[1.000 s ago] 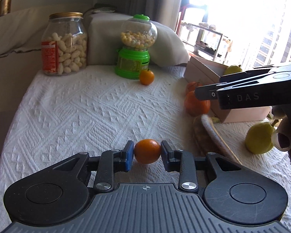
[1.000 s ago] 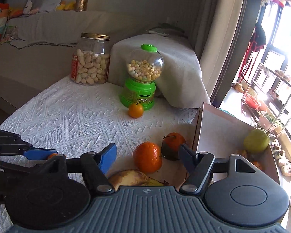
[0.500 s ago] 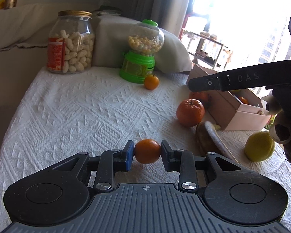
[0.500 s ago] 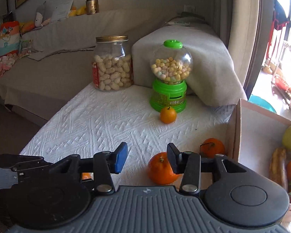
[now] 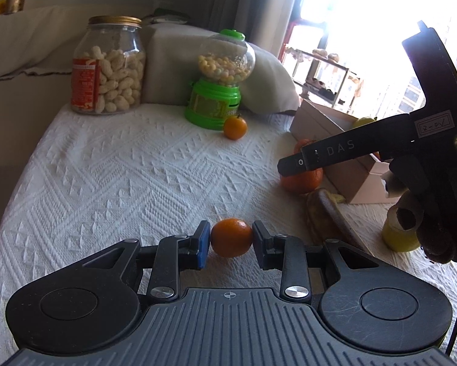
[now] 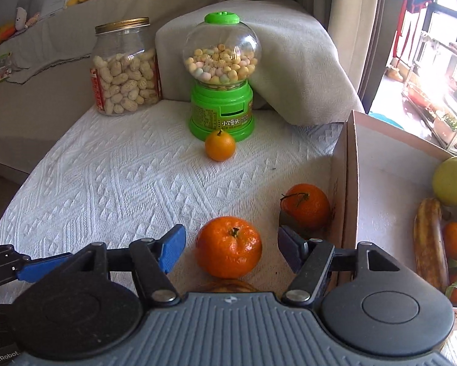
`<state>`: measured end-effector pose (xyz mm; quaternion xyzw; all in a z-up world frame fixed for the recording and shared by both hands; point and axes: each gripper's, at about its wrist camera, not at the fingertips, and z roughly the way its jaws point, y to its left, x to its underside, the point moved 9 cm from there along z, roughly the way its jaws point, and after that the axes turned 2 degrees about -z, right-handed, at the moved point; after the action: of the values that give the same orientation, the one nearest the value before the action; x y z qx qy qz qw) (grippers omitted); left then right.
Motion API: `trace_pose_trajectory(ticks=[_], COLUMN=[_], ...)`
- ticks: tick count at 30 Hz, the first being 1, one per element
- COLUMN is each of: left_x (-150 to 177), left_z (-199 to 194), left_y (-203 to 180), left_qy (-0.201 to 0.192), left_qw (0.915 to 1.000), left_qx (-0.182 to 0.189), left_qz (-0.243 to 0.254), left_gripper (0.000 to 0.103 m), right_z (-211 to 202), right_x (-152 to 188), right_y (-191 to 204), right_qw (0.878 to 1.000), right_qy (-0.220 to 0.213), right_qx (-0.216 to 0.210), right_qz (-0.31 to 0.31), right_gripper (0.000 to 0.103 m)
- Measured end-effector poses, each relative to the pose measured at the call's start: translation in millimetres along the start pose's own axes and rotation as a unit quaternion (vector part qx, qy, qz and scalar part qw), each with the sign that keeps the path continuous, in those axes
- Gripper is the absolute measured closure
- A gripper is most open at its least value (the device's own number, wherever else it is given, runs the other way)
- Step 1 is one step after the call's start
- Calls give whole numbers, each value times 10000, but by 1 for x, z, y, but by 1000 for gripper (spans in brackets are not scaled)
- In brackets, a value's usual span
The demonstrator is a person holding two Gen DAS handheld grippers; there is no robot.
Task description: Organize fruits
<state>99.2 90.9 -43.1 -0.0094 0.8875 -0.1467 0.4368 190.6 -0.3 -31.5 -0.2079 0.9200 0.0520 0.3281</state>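
My left gripper (image 5: 231, 241) is shut on a small orange (image 5: 231, 237), its pads pressing both sides just above the white cloth (image 5: 121, 177). My right gripper (image 6: 232, 247) hangs low over the cloth with its jaws opening. A bigger mandarin (image 6: 228, 247) lies between the blue pads, and neither pad touches it. A second mandarin (image 6: 306, 206) with a stem rests against the cardboard box (image 6: 347, 183). The box holds a green-yellow fruit (image 6: 454, 180), a browned banana (image 6: 428, 241) and small oranges. Another small orange (image 6: 219, 146) sits in front of the candy dispenser.
A green candy dispenser (image 6: 222, 116) and a jar of peanuts (image 6: 126, 67) stand at the back, before a draped cushion (image 6: 289, 61). A brown banana (image 5: 326, 213) and a yellow fruit (image 5: 399, 238) lie on the cloth near the box. The table edge runs along the left.
My right gripper came down and closer to the bigger mandarin; its jaws narrowed, then spread around it. The left gripper kept still, holding the small orange.
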Motion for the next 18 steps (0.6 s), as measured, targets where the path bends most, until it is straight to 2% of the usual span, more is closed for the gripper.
trace_pose_trajectory(ticks=[6,7,8,9,12,15,18], left_x=[0,1,1,1,1,1,1], left_z=[1,1,1,1,1,-1,-5], left_y=[-3,-4,-4,-5,-8,-15,-28], left_qy=[35,37,41,49,74,108,155], left_qw=[10000,10000,10000,9999,9999,9997,9993], left_qx=[15,17,20,21,19,57,181], left_qz=[59,71,83,95,131,203,295], left_gripper=[68,68,68,68,68,68,68], right_z=[7,7,8,8,5,-19,-66], right_x=[4,5,6,7,6,3,3], right_y=[8,11,14,17,22,18,10], right_qw=[9978,9969,9964,9960,9947,9966,9950], right_qy=[24,8,27,59,-21,-290,-790], right_qx=[344,360,300,271,333,145,22], right_qz=[-563,-700,-787,-849,-969,-754,-618], right_gripper=[36,38,49,53,54,54,54])
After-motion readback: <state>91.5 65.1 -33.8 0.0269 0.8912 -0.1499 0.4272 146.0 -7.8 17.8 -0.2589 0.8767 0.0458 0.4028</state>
